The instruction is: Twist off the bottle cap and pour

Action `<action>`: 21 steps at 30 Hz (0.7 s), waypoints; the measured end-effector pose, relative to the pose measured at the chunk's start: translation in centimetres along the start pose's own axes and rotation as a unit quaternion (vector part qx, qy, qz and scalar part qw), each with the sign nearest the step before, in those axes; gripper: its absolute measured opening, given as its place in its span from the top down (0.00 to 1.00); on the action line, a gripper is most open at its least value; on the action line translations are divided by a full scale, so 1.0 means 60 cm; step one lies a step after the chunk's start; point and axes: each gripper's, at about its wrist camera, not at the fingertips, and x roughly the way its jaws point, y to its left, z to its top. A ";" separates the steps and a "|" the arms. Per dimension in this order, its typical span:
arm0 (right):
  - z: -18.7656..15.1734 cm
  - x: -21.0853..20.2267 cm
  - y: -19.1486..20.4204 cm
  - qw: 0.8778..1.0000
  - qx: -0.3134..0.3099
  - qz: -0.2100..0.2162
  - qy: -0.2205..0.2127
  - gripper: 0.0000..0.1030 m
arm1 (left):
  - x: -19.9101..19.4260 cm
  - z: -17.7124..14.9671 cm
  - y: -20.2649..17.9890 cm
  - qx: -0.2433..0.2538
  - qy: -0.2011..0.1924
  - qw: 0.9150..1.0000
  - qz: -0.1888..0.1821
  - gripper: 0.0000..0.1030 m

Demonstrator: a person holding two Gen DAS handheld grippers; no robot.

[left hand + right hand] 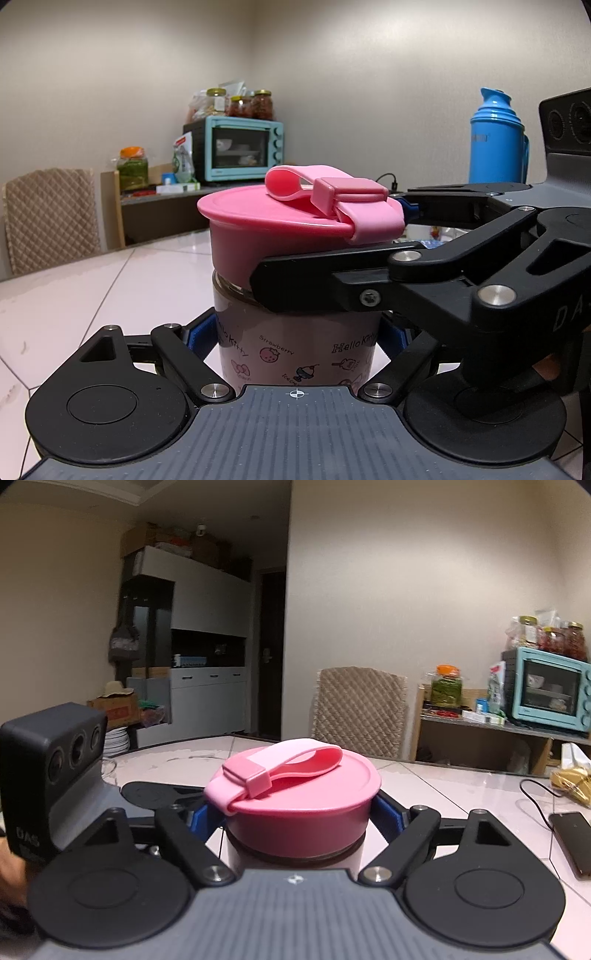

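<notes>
Ribbed grey housing of my left gripper (pixel 297 338) fills the bottom of its view, and right past it both blue pads are clamped on the printed body of the bottle (pixel 295 347). It stands upright on the white tiled table (pixel 74 295), so the left side is doing the anchoring.

My right gripper (pixel 299 812) comes in higher, from the right in the left view, fingers closed on the skirt of the pink cap (pixel 306 812). In its own camera the blue pads (pixel 386 808) sit against both sides of the cap, so I'd call that grasping the cap, not just hovering.

Handling guesses: the body looks like glass or hard clear plastic, smooth and glossy with cartoon strawberry prints, and dark with what I take to be liquid. So probably some weight, and slippery if I slack off. I'd hold low on the straight wall like I am now, firm but not crushing.

That cap is smooth rigid plastic, wide, with a slightly tapered skirt and a flat rimmed top. A softer paler pink carry strap (pixel 280 768) loops over it through a little buckle. I'd stay off the floppy strap and twist by the skirt. The taper worries me a bit, since pads could ride up.
</notes>
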 end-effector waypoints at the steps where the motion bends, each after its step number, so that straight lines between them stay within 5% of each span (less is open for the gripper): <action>1: 0.000 0.000 -0.009 1.000 -0.005 0.017 0.000 0.18 | 0.001 0.000 -0.001 0.000 0.000 1.000 0.000 0.13; 8: 0.002 0.005 -0.085 0.989 -0.039 0.145 0.007 0.18 | 0.003 0.001 -0.002 0.000 0.000 1.000 0.000 0.13; 13: 0.013 0.021 -0.141 0.968 -0.047 0.248 0.015 0.18 | 0.002 0.000 0.002 0.000 0.000 1.000 0.000 0.13; 16: 0.018 0.022 -0.148 0.964 -0.050 0.261 0.017 0.18 | 0.002 0.001 0.003 -0.001 0.000 1.000 0.000 0.13; 21: 0.017 0.001 -0.129 0.979 -0.026 0.201 0.011 0.02 | 0.004 0.001 -0.001 0.000 0.000 1.000 0.000 0.13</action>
